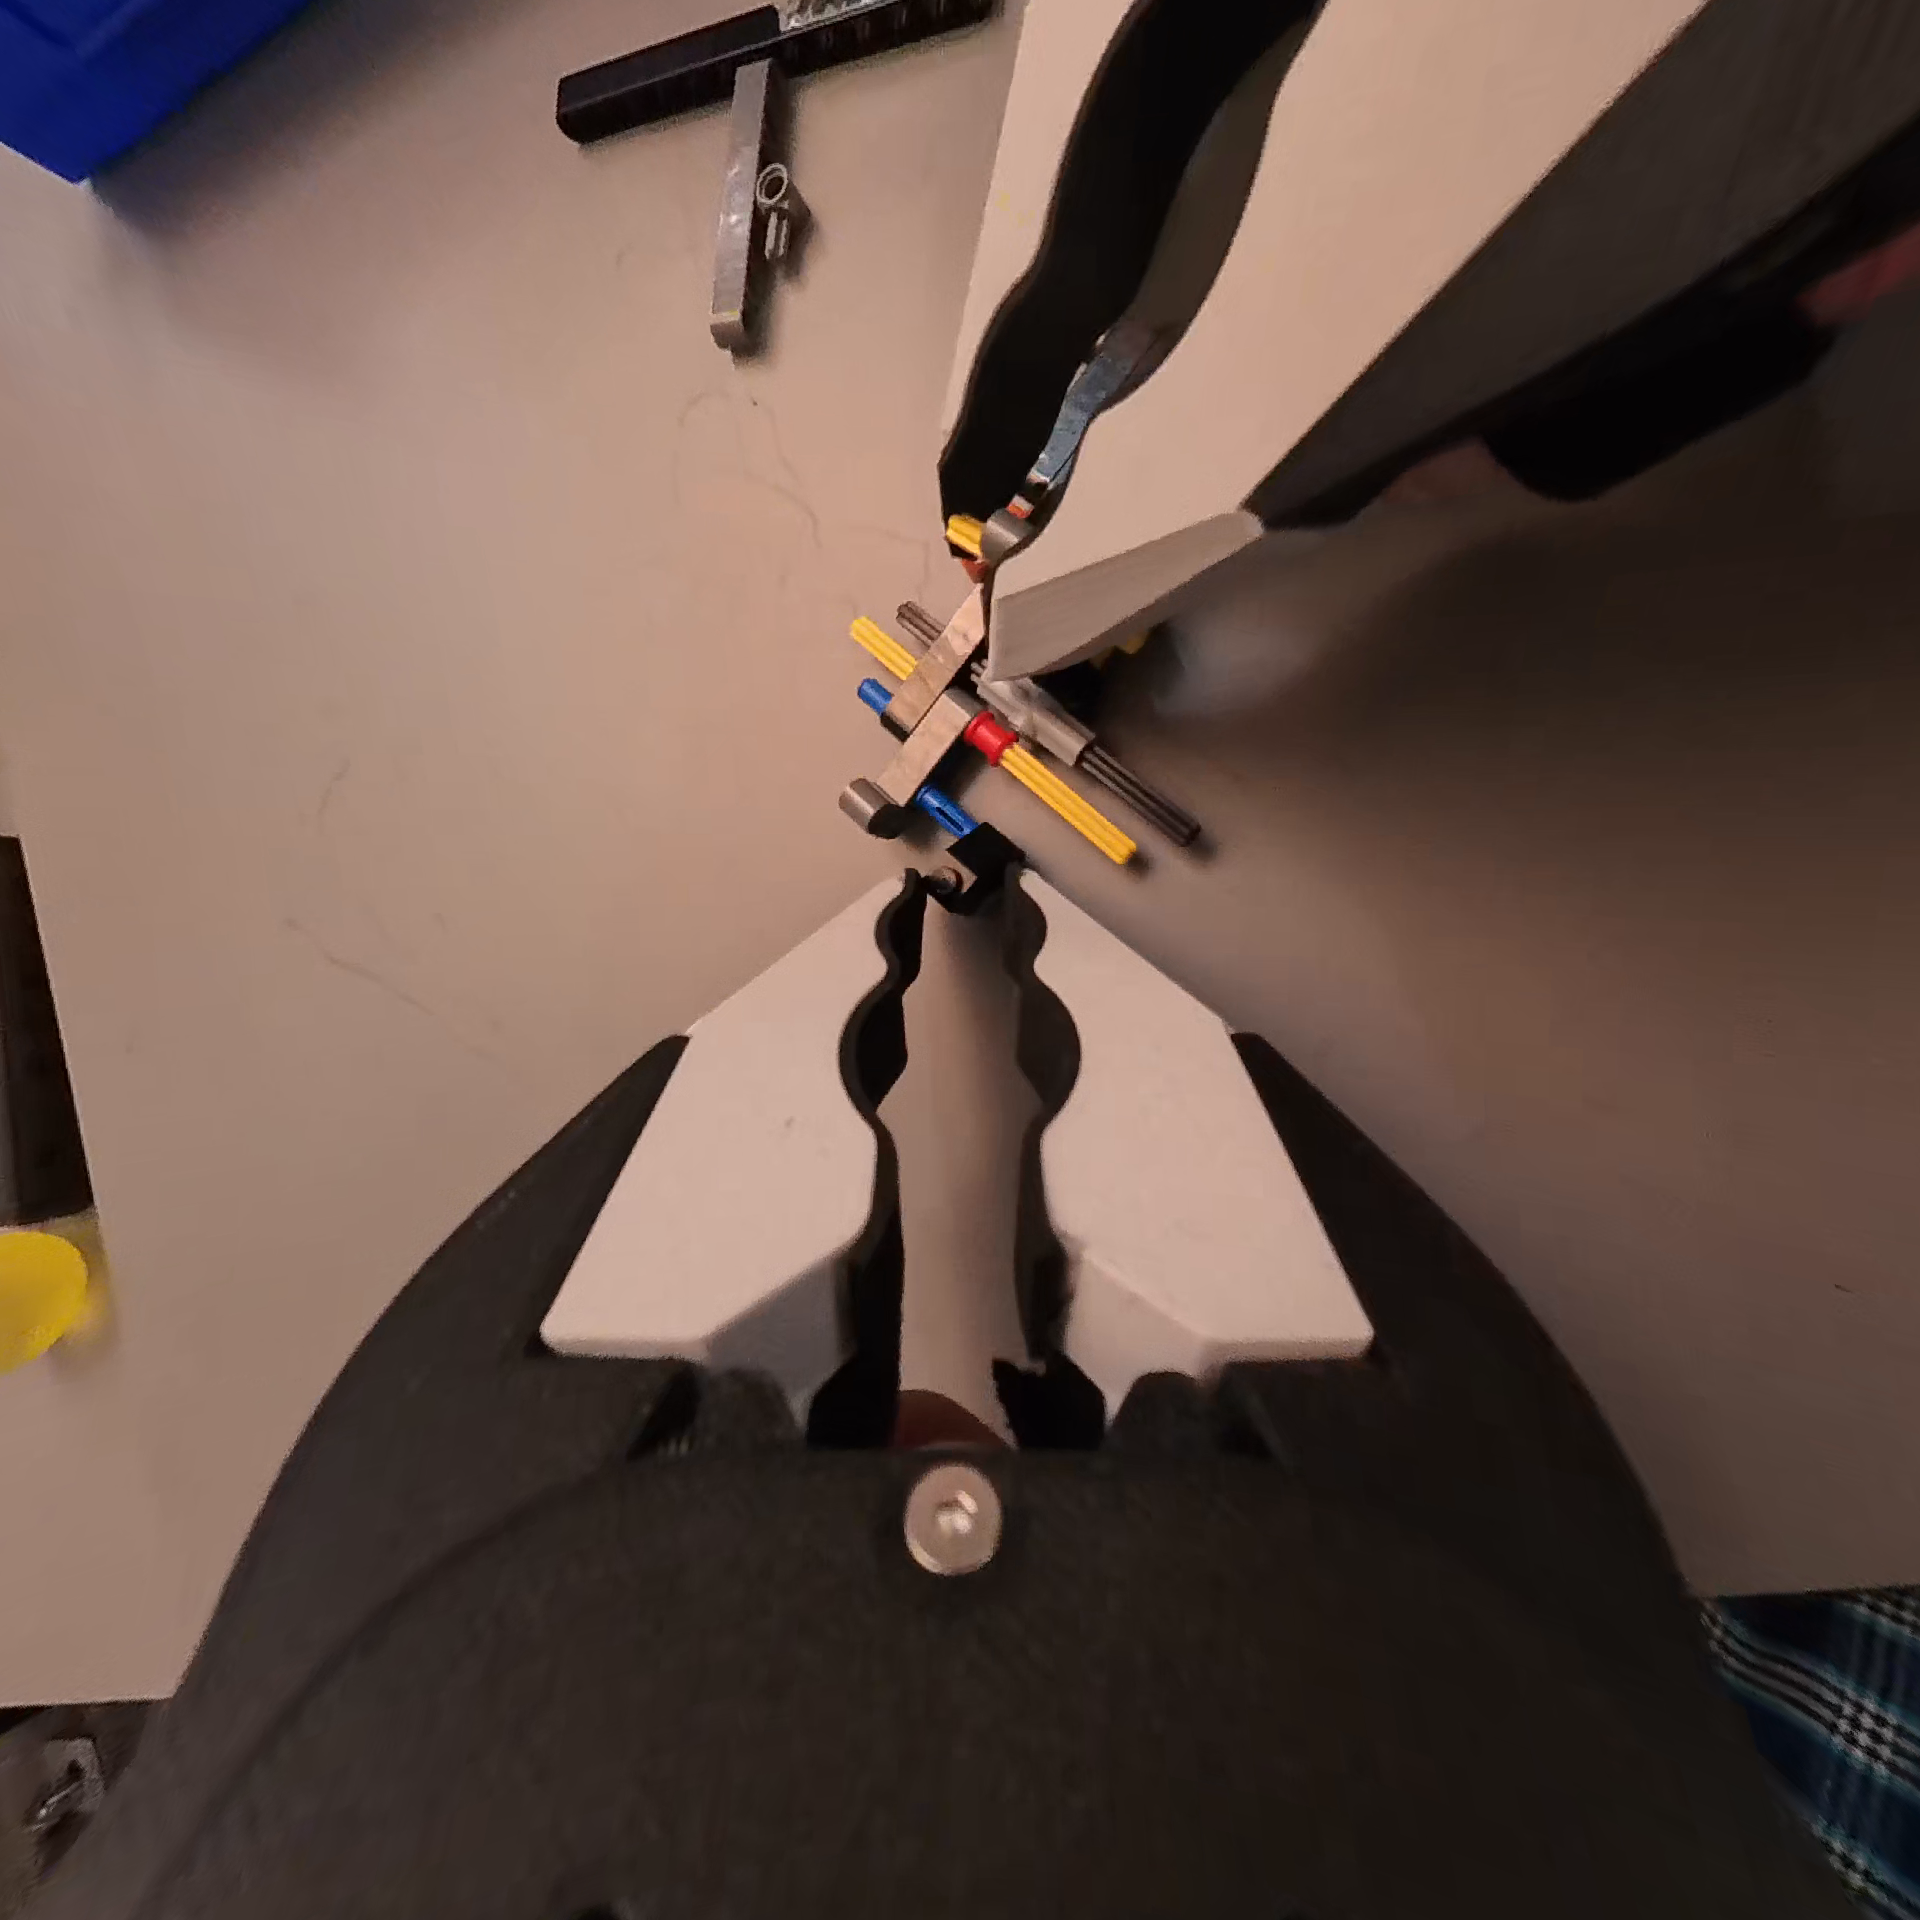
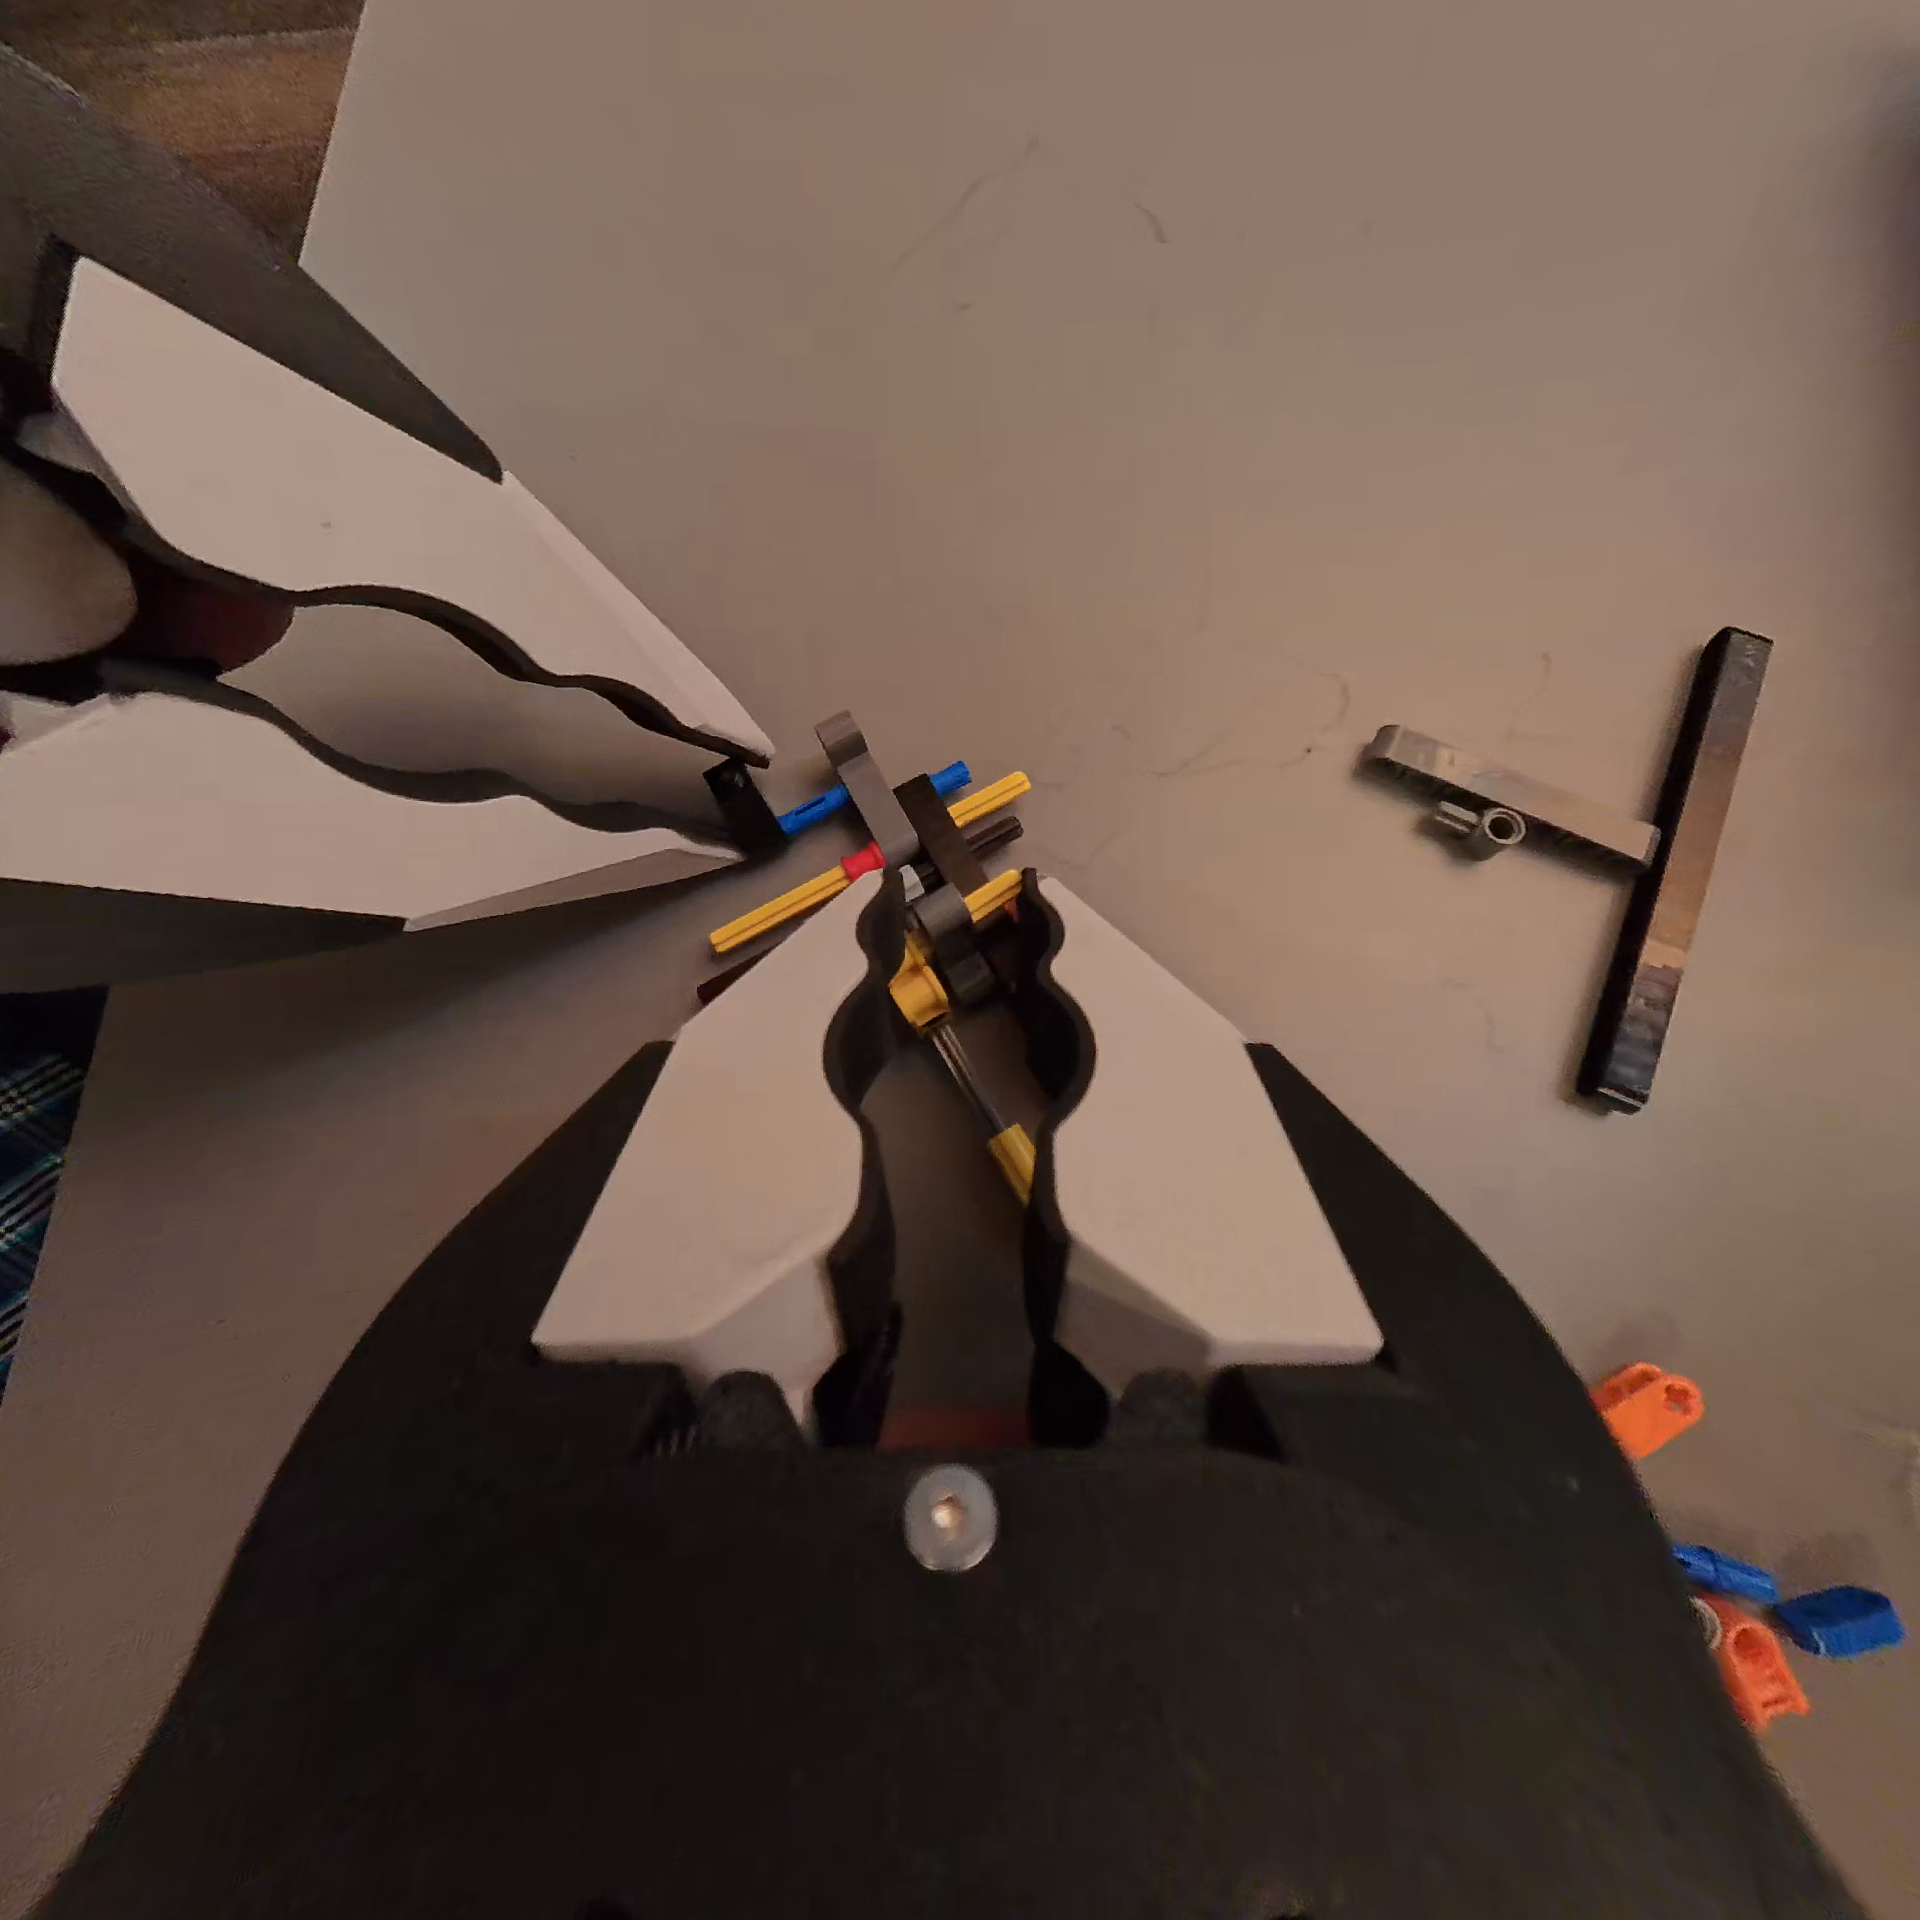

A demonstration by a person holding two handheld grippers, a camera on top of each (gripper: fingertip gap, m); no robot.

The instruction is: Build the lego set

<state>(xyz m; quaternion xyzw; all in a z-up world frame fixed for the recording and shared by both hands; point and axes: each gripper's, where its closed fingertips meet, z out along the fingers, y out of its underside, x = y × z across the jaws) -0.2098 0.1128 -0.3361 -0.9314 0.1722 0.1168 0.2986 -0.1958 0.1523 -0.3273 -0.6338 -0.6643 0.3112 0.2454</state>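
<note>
Holding the assembly (image 2: 935,862) by its yellow connector end, my right gripper (image 2: 951,894) has its jaws narrowed onto the cluster of yellow and grey parts, so the whole sub-build is kept steady above the worktop (image 2: 1247,416) while the other side works on it. A black rod with a yellow sleeve (image 2: 1003,1138) runs back between the fingers, which I judge helps stop the piece from twisting.

Opposite, my left gripper (image 1: 961,883) is pinched on a small black connector (image 1: 977,862), presented end-on to the blue axle (image 1: 940,805) that sticks out of the assembly. The two meet tip to tip; whether the connector is already seated on the axle I cannot tell. I judge the step in hand to be pressing this connector onto the blue axle, with the right gripper serving as the brace.

The assembly itself is a grey beam (image 1: 935,696) crossed by a yellow axle (image 1: 1060,795) with a red bush (image 1: 987,738) and a black axle (image 1: 1138,795) alongside. The axles project freely on both sides, so a skewed push could lever them.

Farther out on the worktop lie a long black beam (image 2: 1673,862) with a grey beam (image 2: 1507,795) touching it, well apart from the work. To the right, near the edge of view, loose orange pieces (image 2: 1652,1403) and blue pieces (image 2: 1839,1621) wait, unused. A blue bin (image 1: 94,73) sits at the far corner.
</note>
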